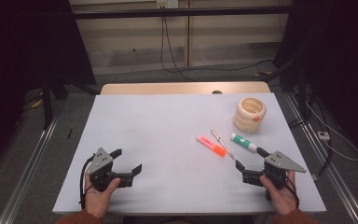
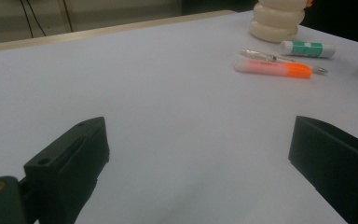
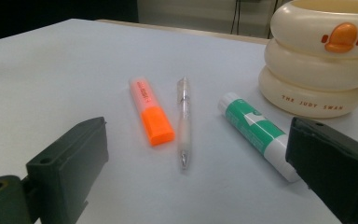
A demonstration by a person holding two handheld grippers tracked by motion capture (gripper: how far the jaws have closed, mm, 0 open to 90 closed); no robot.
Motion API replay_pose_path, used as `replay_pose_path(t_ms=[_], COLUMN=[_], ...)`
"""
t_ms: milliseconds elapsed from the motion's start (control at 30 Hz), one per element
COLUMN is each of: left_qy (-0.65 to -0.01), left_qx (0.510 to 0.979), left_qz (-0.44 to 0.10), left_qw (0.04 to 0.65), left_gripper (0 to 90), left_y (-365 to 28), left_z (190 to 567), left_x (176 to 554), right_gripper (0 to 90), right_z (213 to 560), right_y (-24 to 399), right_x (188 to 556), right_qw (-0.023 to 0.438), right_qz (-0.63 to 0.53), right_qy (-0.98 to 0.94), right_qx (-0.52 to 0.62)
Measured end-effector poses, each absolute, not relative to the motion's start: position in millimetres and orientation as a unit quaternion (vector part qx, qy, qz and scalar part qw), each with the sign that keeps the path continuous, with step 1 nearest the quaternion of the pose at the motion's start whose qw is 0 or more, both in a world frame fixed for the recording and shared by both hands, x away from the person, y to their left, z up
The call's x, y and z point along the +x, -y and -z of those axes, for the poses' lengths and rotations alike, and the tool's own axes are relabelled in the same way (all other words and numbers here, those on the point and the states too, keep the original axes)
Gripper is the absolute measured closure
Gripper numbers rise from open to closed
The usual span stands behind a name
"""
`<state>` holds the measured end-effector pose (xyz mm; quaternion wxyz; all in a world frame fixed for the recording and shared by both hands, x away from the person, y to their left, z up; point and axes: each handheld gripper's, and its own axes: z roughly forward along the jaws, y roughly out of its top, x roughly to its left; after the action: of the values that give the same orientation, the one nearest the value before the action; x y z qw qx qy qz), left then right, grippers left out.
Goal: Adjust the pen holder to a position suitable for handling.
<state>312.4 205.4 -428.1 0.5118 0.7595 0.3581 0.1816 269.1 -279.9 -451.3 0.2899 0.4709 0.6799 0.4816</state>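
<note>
An orange highlighter [image 1: 210, 145] [image 3: 151, 110] [image 2: 272, 68], a clear pen [image 1: 221, 141] [image 3: 183, 122] [image 2: 261, 55] and a green-and-white glue stick [image 1: 243, 142] [image 3: 256, 132] [image 2: 307, 48] lie side by side on the white table [image 1: 168, 126], right of centre. Behind them stands a cream ringed cup [image 1: 249, 114] [image 3: 321, 56] [image 2: 278, 19] with an orange duck bill. My right gripper [image 1: 251, 157] [image 3: 200, 168] rests open just in front of these items, nothing between its jaws. Over at the near left my left gripper [image 1: 127, 161] [image 2: 200, 158] stands open and empty above bare table.
A wooden strip [image 1: 182, 87] edges the table's far side. Cables [image 1: 172, 51] run across the floor beyond it. Dark stands [image 1: 46, 88] flank the table on both sides.
</note>
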Motion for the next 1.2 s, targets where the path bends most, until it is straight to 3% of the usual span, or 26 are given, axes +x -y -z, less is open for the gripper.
replay_pose_path(t_ms=[1200], left_qy=[-0.362], left_qx=[0.758], left_qz=[-0.175], left_qw=[0.514], left_gripper=[4.7], left_y=[-206], left_z=[426], left_x=[314], right_gripper=[3.0], right_z=[432], right_y=[296], right_x=[290], right_qw=[0.256], right_qz=[-0.453], right_qy=[-0.71], right_qx=[0.475])
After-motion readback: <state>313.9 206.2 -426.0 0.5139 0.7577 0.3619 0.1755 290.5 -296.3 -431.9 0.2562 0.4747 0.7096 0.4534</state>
